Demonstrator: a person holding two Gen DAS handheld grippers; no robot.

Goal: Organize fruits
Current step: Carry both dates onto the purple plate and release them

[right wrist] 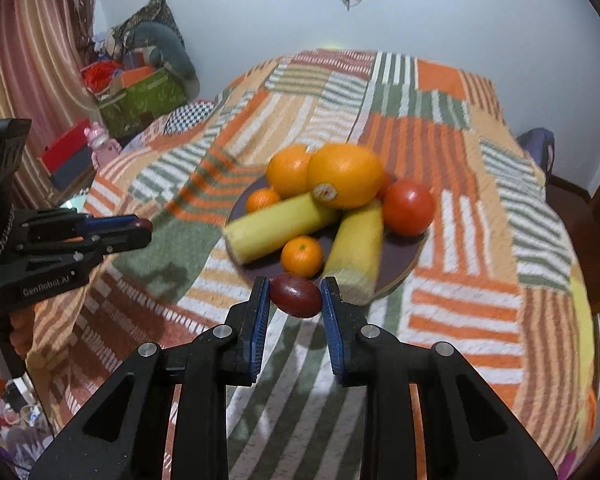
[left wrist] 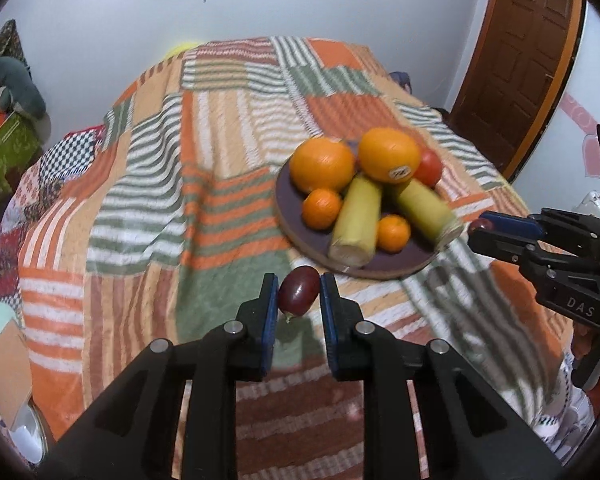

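A dark round plate sits on a striped quilt. It holds two big oranges, two small mandarins, two yellow-green cylinders and a red tomato. My left gripper is shut on a dark red grape, just in front of the plate's near edge. My right gripper is shut on another dark red grape, also at the plate's near rim. Each gripper shows in the other view, the right one and the left one.
The quilt covers a raised surface with edges falling away on all sides. Boxes and clutter stand at the left by a curtain. A brown door is at the right.
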